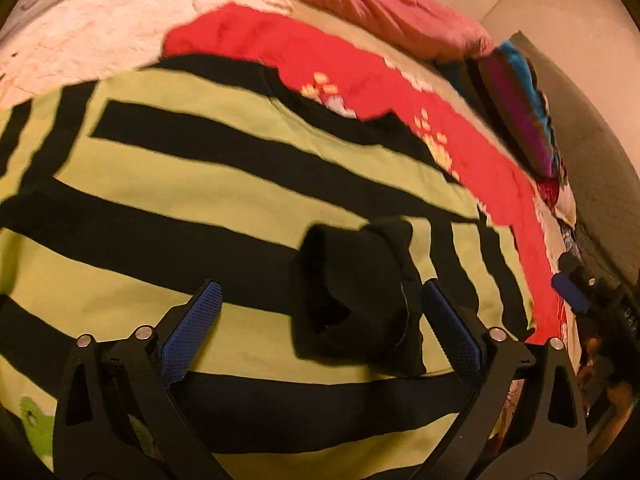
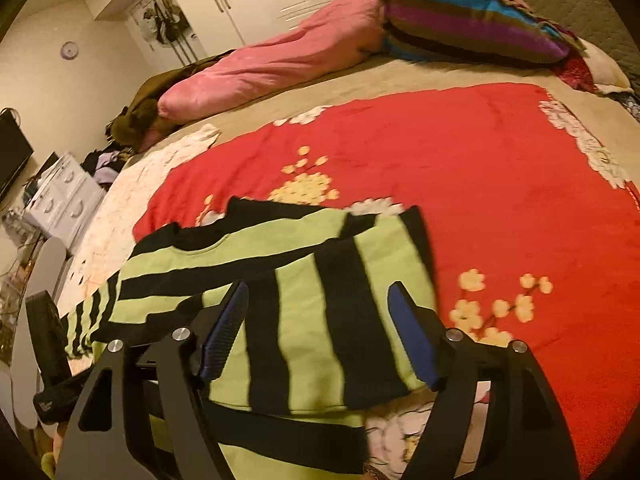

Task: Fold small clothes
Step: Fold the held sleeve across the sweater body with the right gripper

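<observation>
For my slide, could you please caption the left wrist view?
Open left gripper over a green-and-black striped knit sweater on a red floral blanket, its black cuff between the jaws.

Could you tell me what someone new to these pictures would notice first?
Most striking is the green and black striped sweater, spread flat right under both open grippers, with its black cuff lying between the left gripper fingers. Beneath it, a bright red floral blanket covers the middle of the bed. At the far edge lie a pink quilt and a striped blue and purple pillow.
</observation>
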Demonstrator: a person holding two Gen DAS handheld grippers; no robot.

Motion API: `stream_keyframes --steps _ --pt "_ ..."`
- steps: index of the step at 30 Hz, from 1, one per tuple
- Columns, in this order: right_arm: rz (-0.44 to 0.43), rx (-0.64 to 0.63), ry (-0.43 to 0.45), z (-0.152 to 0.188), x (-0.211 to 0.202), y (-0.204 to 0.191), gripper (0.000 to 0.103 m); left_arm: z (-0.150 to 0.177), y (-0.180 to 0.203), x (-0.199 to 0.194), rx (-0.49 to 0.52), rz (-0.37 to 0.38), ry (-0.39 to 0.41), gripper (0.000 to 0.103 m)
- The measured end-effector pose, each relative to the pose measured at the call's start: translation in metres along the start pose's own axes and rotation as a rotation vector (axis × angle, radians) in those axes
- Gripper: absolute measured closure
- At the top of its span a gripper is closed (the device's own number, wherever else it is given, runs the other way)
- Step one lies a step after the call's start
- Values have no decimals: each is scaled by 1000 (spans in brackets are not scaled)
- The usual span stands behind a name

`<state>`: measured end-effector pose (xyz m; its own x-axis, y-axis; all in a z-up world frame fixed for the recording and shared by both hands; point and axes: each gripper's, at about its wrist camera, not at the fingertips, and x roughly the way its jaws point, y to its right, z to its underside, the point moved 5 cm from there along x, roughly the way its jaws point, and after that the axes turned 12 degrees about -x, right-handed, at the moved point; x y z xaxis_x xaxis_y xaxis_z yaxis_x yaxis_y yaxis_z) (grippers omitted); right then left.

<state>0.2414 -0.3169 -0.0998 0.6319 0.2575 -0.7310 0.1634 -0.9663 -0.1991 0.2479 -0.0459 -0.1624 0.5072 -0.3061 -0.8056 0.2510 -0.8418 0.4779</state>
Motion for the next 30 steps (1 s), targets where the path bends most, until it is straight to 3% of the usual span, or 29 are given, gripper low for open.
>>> stream_keyframes --steps 3,4,6,7,9,11,13,20,24,30 --pt "17 8 -8 4 3 6 30 4 3 16 -3 -33 -36 45" --pt "29 4 -13 5 5 6 30 5 3 19 6 -48 -29 65" --pt "37 1 -20 7 7 5 30 6 4 20 19 -53 -26 76" --pt "36 7 -26 9 10 6 30 5 6 19 23 -34 -23 91" --pt "32 17 -31 9 11 6 30 1 6 14 8 3 -20 96" --pt "30 17 -28 9 11 5 30 -6 10 -3 45 -2 47 97" --pt "39 2 -22 7 11 2 30 -16 18 -26 111 -29 163 98" --pt "44 -72 -42 10 20 -19 30 -73 -19 -61 94 -208 378 98" --pt "25 -123 -59 12 31 -38 30 -84 -50 -48 27 -254 326 97" --pt "11 -164 -66 11 43 -60 30 -82 -71 -28 9 -316 276 90"
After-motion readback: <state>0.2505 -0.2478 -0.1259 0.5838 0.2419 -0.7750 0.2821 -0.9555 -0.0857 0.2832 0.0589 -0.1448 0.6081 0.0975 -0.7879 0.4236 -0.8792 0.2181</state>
